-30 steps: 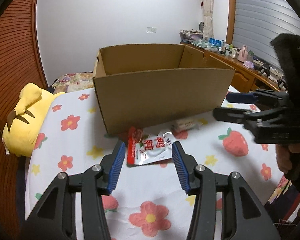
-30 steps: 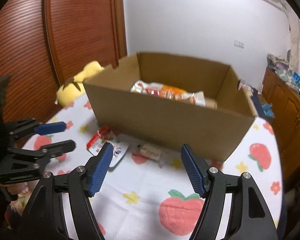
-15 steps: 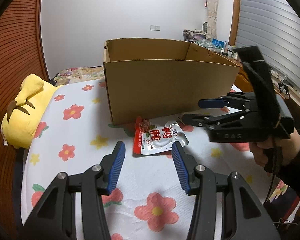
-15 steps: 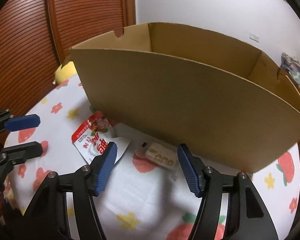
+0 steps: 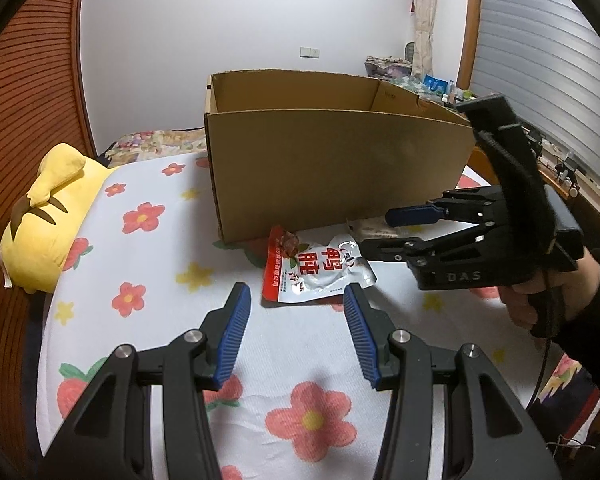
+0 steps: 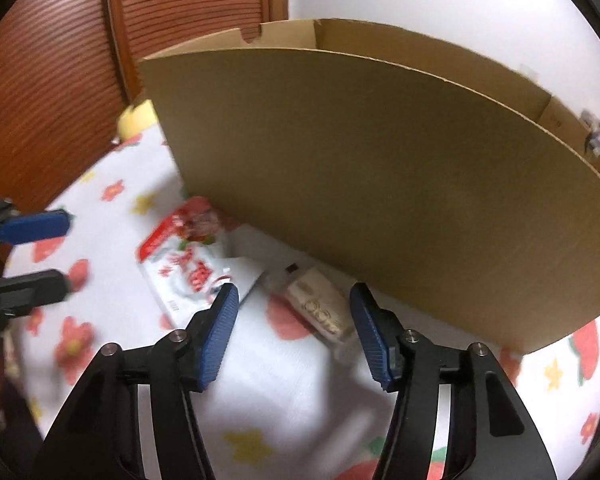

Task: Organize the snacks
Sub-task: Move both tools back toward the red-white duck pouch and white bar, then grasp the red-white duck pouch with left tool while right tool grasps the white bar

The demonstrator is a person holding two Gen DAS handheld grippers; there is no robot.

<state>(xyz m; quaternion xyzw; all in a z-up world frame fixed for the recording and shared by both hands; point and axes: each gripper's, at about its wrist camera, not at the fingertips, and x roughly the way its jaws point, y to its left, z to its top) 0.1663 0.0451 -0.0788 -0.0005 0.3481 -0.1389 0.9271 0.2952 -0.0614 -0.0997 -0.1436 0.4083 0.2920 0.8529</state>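
Observation:
An open cardboard box stands on a flowered cloth; it fills the right wrist view. A red-and-white snack pouch lies flat in front of the box, also in the right wrist view. A small beige wrapped snack lies beside it, close to the box wall, partly hidden in the left wrist view. My left gripper is open and empty, just short of the pouch. My right gripper is open, low over the beige snack; it shows from the side in the left wrist view.
A yellow plush toy lies at the cloth's left edge. A wooden slatted wall stands behind it. A cluttered wooden counter runs along the right. The flowered cloth stretches toward me.
My right gripper has moved in low toward the box and now straddles the beige snack. My left gripper has drawn back slightly from the pouch. Both stay open.

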